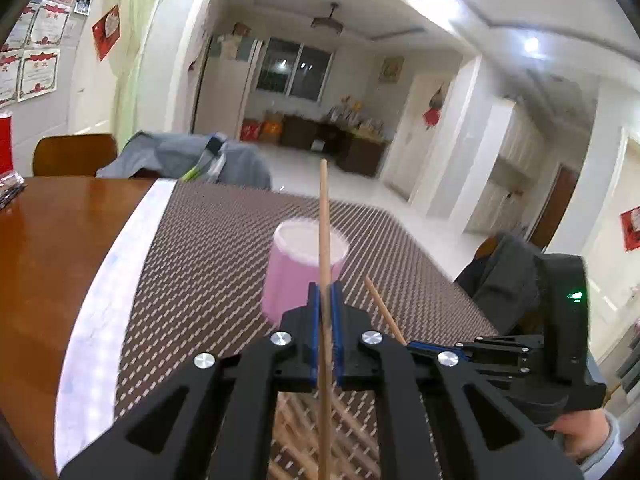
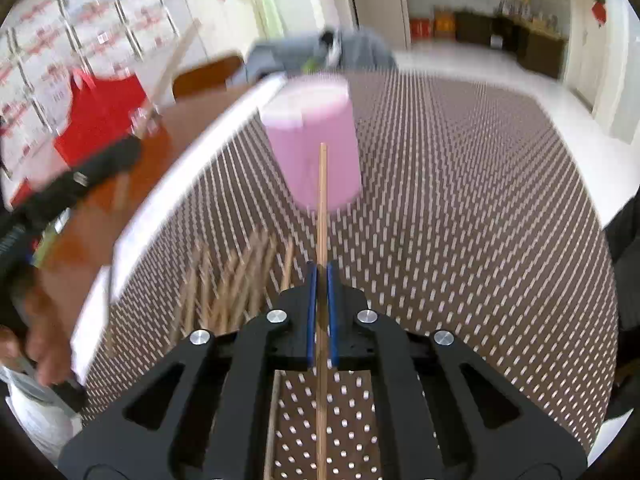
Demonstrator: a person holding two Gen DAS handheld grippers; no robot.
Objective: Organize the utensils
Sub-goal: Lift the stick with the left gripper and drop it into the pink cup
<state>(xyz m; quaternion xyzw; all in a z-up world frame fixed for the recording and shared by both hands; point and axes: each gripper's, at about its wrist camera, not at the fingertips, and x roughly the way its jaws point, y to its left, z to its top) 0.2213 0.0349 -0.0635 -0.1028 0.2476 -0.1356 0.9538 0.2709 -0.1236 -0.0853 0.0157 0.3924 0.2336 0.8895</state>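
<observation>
Chopsticks point(image 2: 228, 284) piled loose, pink cup point(image 2: 316, 140) beyond

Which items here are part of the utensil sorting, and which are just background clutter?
Job:
left gripper with its chopstick
right gripper with its chopstick
pink cup
chopstick pile

Clutter:
red bag
grey jacket
chair

Black linkage arms, silver screws, blue-padded fingers point(image 1: 315, 320); grey sleeve.
</observation>
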